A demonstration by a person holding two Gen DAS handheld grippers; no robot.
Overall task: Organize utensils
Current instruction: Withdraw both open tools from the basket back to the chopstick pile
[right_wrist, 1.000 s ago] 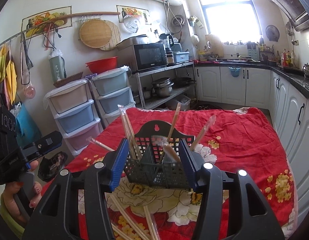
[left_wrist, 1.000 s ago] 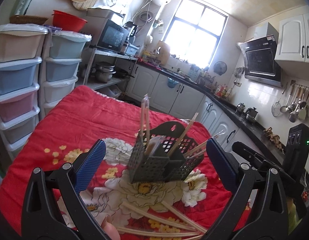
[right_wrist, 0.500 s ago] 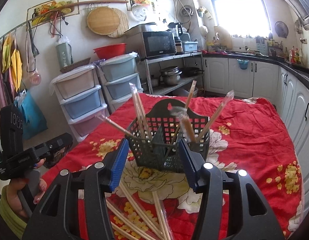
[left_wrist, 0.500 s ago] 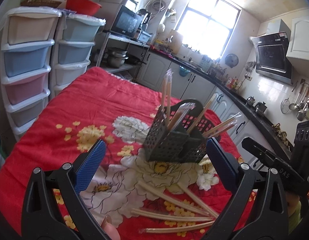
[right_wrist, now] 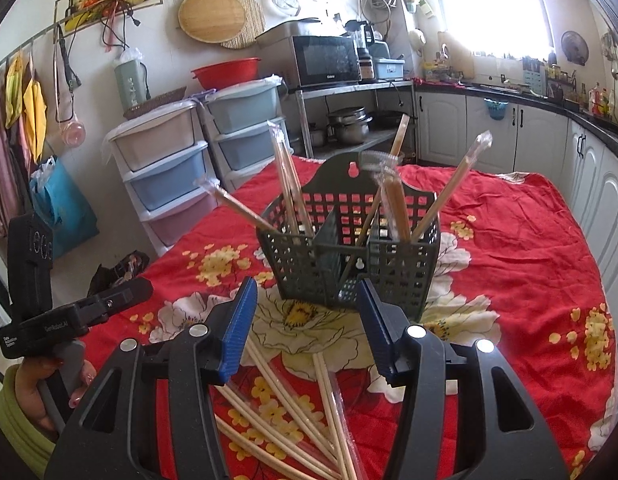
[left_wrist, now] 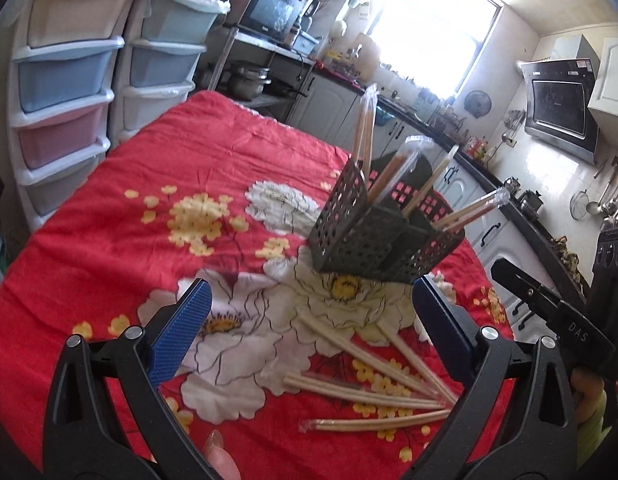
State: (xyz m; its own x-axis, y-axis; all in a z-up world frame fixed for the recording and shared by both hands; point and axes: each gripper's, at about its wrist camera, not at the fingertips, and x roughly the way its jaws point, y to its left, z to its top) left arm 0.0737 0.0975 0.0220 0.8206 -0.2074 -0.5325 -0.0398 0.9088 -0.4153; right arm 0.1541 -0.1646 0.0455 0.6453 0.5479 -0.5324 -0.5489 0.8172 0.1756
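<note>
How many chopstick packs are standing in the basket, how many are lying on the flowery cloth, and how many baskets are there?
Chopstick packs standing in the basket: 5
Chopstick packs lying on the cloth: 4
Basket: 1
Total: 10

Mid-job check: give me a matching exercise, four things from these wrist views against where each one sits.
Things:
1. utensil basket
2. loose wrapped chopsticks
3. red basin
4. microwave

Places:
A. on the metal shelf
B. lying flat on the cloth, nearer the grippers than the basket
C. on top of the drawer units
D. standing on the white flower print

Pairs: 1-D, 2-B, 3-C, 4-A
</note>
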